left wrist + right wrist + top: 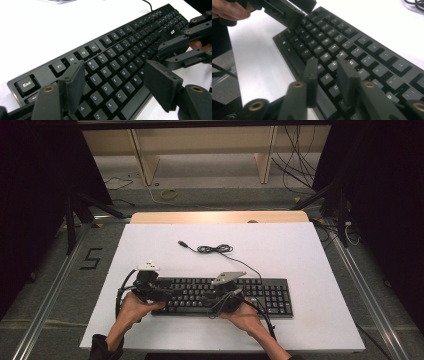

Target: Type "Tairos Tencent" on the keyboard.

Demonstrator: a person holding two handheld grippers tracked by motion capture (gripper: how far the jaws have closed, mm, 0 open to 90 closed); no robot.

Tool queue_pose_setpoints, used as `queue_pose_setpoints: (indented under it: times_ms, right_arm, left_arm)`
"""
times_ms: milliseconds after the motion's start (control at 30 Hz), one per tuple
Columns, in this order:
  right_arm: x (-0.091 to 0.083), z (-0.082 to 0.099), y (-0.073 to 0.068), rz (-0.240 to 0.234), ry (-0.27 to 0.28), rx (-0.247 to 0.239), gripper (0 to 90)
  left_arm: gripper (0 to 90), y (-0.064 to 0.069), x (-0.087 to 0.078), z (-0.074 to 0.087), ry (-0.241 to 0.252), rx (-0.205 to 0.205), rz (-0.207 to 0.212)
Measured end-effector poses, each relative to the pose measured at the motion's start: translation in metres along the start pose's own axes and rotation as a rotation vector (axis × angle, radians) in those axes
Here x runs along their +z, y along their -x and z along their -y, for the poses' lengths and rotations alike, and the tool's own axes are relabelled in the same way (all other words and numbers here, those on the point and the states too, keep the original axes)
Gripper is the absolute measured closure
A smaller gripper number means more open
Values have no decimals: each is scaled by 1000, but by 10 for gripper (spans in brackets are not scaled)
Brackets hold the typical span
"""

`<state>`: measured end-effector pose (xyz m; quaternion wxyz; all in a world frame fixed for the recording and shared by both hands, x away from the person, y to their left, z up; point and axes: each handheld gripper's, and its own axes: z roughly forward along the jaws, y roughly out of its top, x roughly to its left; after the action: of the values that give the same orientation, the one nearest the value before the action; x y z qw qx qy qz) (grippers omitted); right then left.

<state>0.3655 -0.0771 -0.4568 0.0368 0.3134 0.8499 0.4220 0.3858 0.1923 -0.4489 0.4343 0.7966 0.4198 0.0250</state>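
A black keyboard lies flat on a white table, at about six o'clock from the table's middle, near the person's edge. Its cable trails off toward twelve o'clock in a loose coil. The left gripper hovers low over the keyboard's left end, its jaws spread wide above the letter keys, grasping nothing. The right gripper, at three o'clock from the left one, leans over the middle keys with its jaws narrowed to a small gap; nothing is between them. A hand grips each tool from the near edge, at six o'clock.
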Motion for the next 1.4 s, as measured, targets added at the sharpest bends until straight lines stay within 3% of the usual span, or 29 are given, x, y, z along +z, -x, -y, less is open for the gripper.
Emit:
queue_pose_setpoints:
  times_ms: [333,1033,1300,1400]
  right_arm:
    - [16,-2,-3,15,-41,-31,900]
    - [32,4,-3,44,-96,-60,900]
    - [31,4,-3,38,-82,-42,900]
    - [25,2,-1,32,-52,-25,900]
  left_arm:
    - [330,0,-3,4,20,-1,5]
    - [329,3,-9,10,66,-6,24]
    - [329,3,-8,9,68,-8,22]
    - [329,3,-8,9,70,-7,22]
